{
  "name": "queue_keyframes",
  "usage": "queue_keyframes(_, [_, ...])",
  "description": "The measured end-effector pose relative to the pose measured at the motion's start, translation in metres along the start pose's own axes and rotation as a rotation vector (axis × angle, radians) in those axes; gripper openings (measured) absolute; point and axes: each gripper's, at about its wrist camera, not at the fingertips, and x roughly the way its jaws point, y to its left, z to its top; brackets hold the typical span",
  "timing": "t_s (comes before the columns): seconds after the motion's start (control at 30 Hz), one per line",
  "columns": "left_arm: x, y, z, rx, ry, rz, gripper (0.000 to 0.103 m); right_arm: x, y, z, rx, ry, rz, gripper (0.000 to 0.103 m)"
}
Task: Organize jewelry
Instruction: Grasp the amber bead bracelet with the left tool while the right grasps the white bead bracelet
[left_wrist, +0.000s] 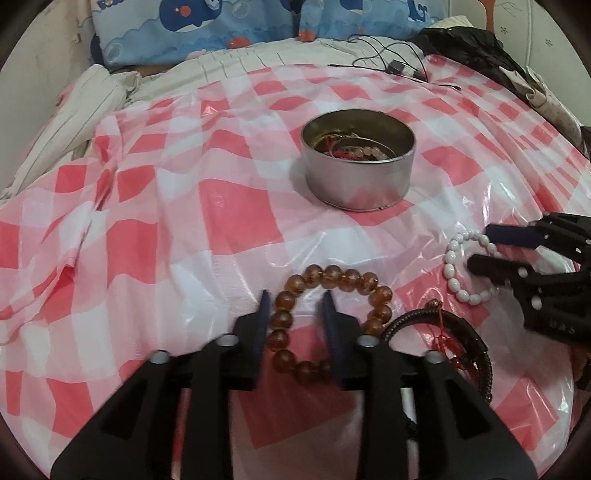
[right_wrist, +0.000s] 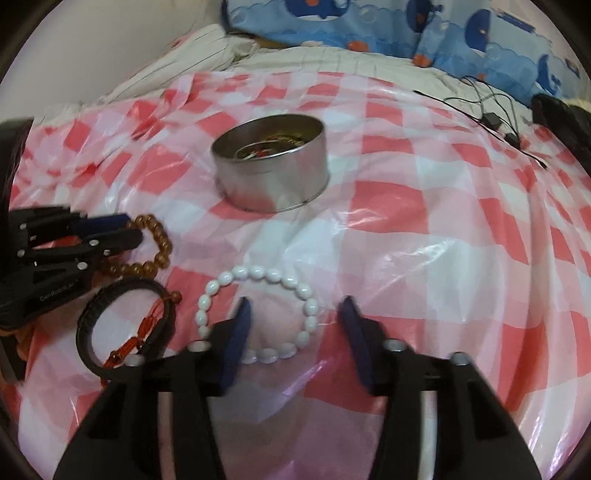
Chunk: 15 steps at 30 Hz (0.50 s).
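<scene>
Both tongs spread wide, nothing gripped: left gripper (left_wrist: 295, 306) astride amber bracelet (left_wrist: 332, 275); right gripper (right_wrist: 293, 314) astride white bracelet (right_wrist: 258, 275); light, floppy, slippery beads; best pinched across 1 strand.

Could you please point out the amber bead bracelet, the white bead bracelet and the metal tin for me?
amber bead bracelet (left_wrist: 334, 274): left wrist view, bead on its far arc.
white bead bracelet (right_wrist: 274, 274): right wrist view, bead on its far arc.
metal tin (left_wrist: 356, 181): left wrist view, outer side wall.

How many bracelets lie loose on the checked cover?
3: the amber bead bracelet at the left gripper, the black bracelet between, the white bead bracelet at the right gripper. More sit inside the tin.
</scene>
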Motion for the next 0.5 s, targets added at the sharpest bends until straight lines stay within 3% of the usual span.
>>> queue_keyframes(0.1, [0.001, -0.006, -0.001, 0.027, 0.002, 0.010, 0.046, -0.002, -0.004, -0.001, 0.029, -0.011, 0.038, 0.008])
queue_keyframes(0.13, [0.000, -0.006, -0.001, 0.021, -0.003, 0.008, 0.046, -0.004, -0.009, -0.001, 0.063, -0.021, 0.075, 0.008])
queue_keyframes(0.17, [-0.002, -0.003, -0.001, 0.006, -0.007, -0.004, 0.032, -0.006, -0.014, 0.000, 0.100, -0.034, 0.120, 0.008])
queue_keyframes(0.2, [-0.004, 0.000, 0.000, -0.016, -0.013, -0.026, 0.010, -0.009, -0.018, 0.000, 0.135, -0.049, 0.167, 0.008])
queue_keyframes(0.3, [-0.015, 0.006, 0.002, -0.052, -0.052, -0.074, 0.010, -0.020, -0.028, 0.002, 0.205, -0.106, 0.257, 0.008])
queue_keyframes(0.5, [-0.029, 0.008, 0.008, -0.081, -0.111, -0.099, 0.010, -0.031, -0.030, 0.007, 0.244, -0.147, 0.319, 0.008])
